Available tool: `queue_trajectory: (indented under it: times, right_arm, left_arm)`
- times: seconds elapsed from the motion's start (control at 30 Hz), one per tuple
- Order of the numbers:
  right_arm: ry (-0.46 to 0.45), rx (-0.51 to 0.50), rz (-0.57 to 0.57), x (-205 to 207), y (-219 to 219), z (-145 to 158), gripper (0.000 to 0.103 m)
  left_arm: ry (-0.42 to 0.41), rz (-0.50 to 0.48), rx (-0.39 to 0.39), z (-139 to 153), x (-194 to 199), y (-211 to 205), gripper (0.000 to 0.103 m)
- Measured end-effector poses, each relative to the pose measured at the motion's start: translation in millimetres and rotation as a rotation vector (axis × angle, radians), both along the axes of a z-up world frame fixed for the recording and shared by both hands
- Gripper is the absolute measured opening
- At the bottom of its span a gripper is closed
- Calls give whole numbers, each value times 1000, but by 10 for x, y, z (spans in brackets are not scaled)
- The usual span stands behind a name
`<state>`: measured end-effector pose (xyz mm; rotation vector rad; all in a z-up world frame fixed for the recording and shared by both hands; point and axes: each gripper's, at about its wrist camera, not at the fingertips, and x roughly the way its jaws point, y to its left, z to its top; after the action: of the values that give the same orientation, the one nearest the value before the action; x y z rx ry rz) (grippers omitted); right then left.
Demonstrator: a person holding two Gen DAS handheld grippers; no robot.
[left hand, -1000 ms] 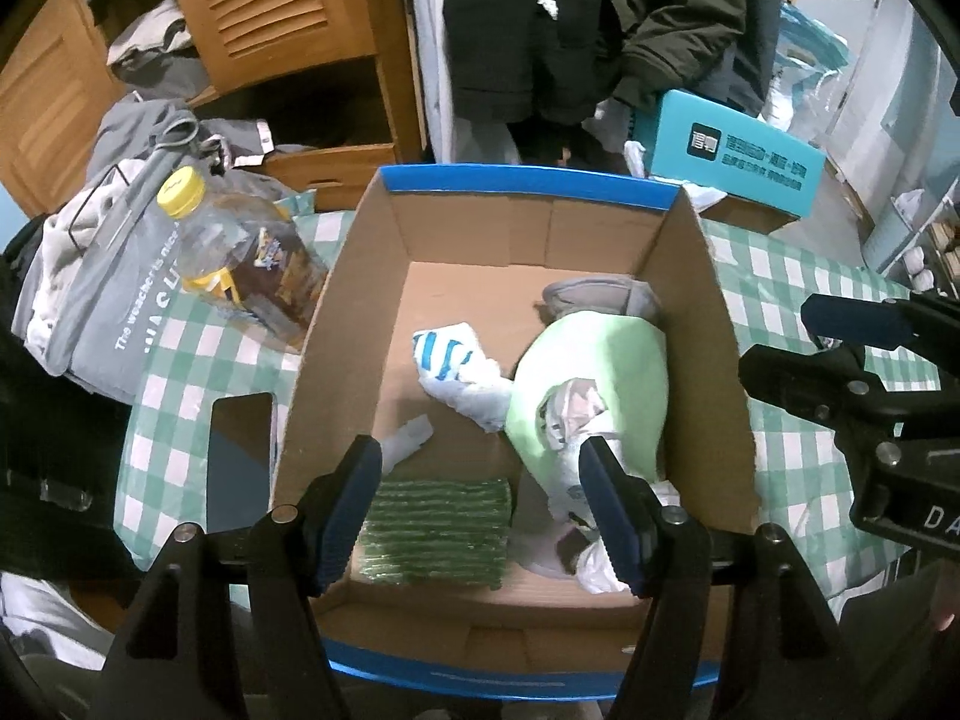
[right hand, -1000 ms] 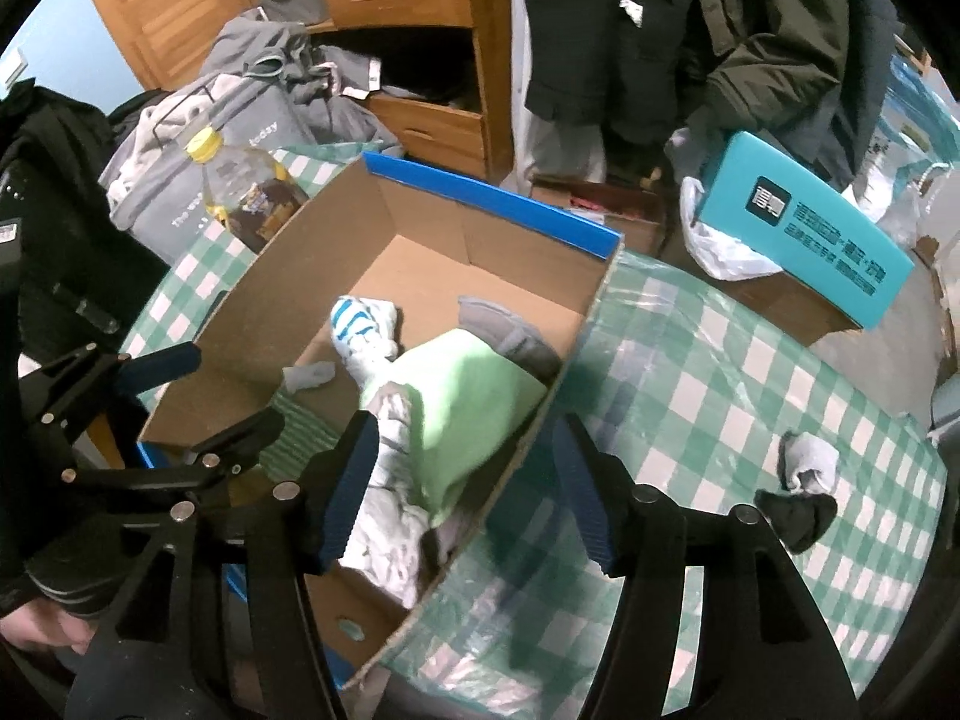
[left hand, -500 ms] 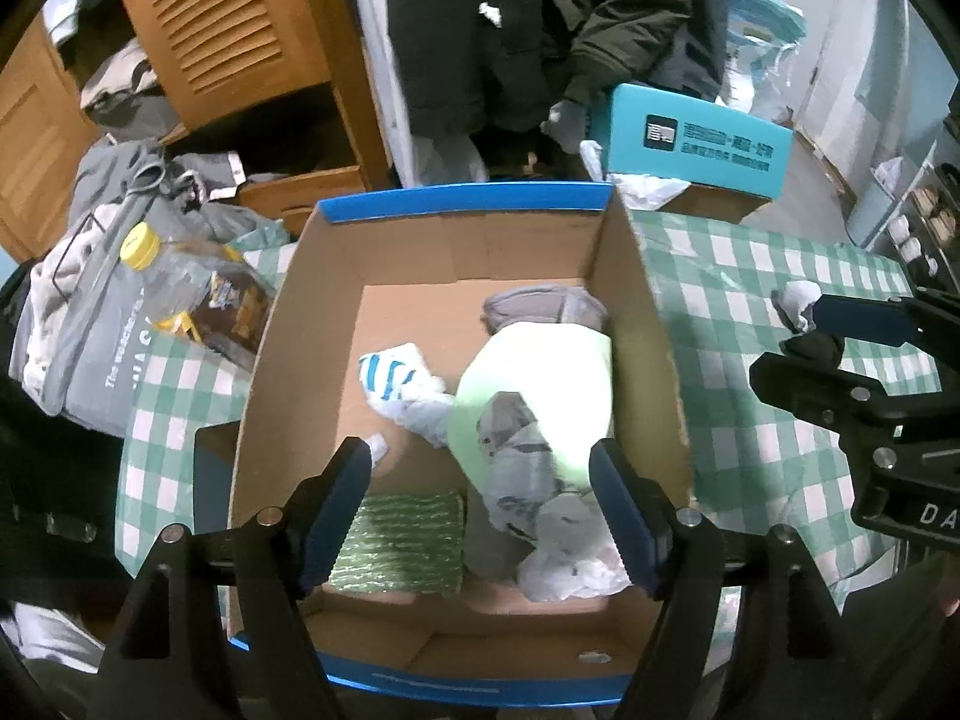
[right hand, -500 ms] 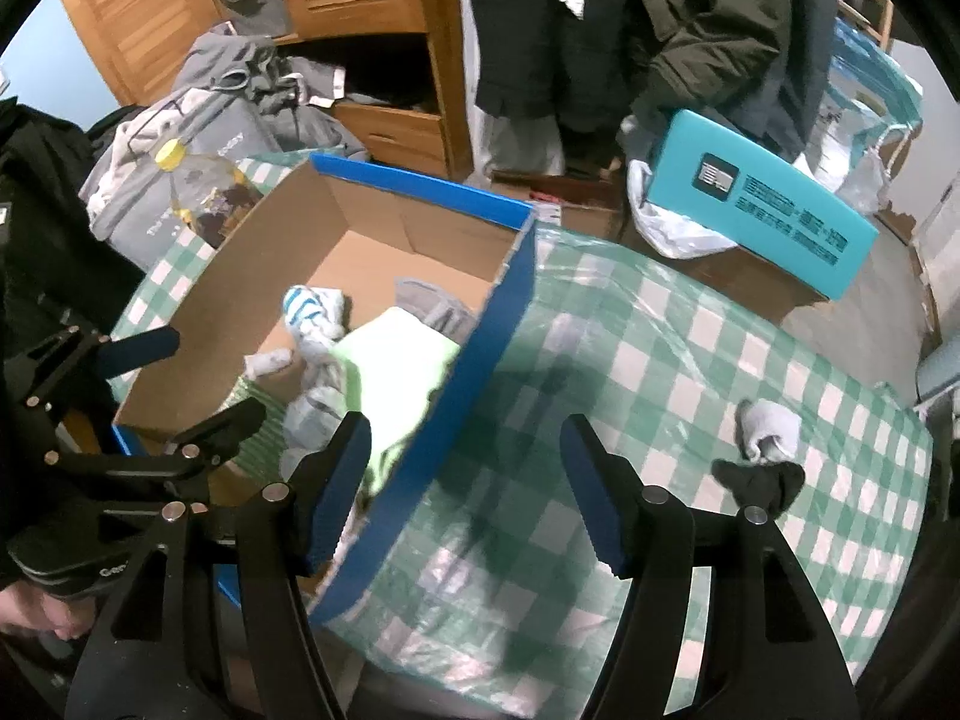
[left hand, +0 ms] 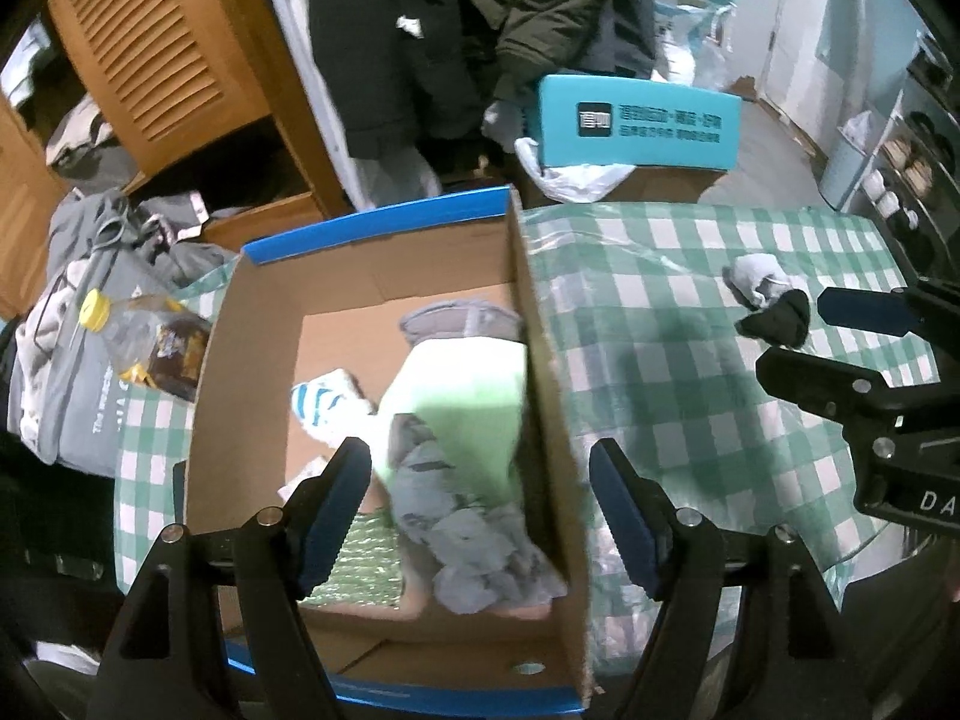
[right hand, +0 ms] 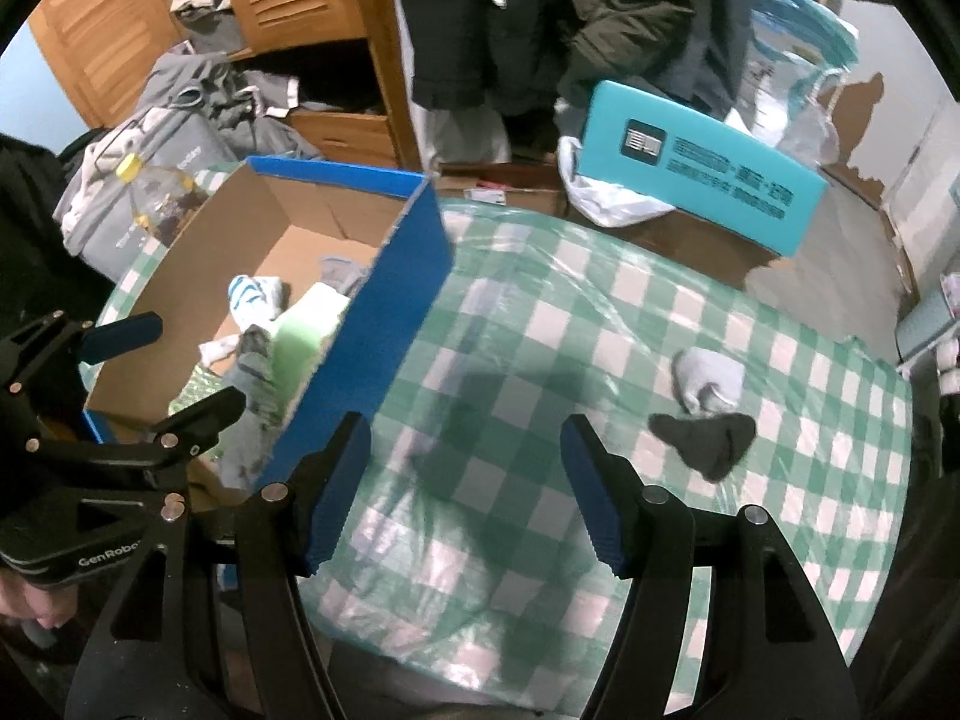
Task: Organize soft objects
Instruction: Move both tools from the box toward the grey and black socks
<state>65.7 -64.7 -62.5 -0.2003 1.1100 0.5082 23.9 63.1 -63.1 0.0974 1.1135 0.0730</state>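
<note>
The cardboard box (left hand: 540, 360) has been filled along its right side with soft things: a green cloth (left hand: 462, 396), a grey rag (left hand: 468, 546) and a striped sock (left hand: 324, 402) are piled together, presumably so they stay gathered in one place. Two pieces are left out on the checked tablecloth (right hand: 540, 324): a grey sock (right hand: 708, 378) touching a black sock (right hand: 708, 438). The right gripper (right hand: 465, 486) is held spread and empty above bare cloth, the socks lying off to its right. The left gripper (left hand: 474, 510) is also spread, nothing pinched, straddling the box's right wall.
</note>
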Motion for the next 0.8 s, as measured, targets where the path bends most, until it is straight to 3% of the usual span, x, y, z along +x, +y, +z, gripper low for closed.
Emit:
queue_trajectory:
  times: [0.8]
  right_arm:
    - [38,-64,-129,175,-1100,-191,68]
  left_arm:
    - [71,-148,2,-115,439,-944,80]
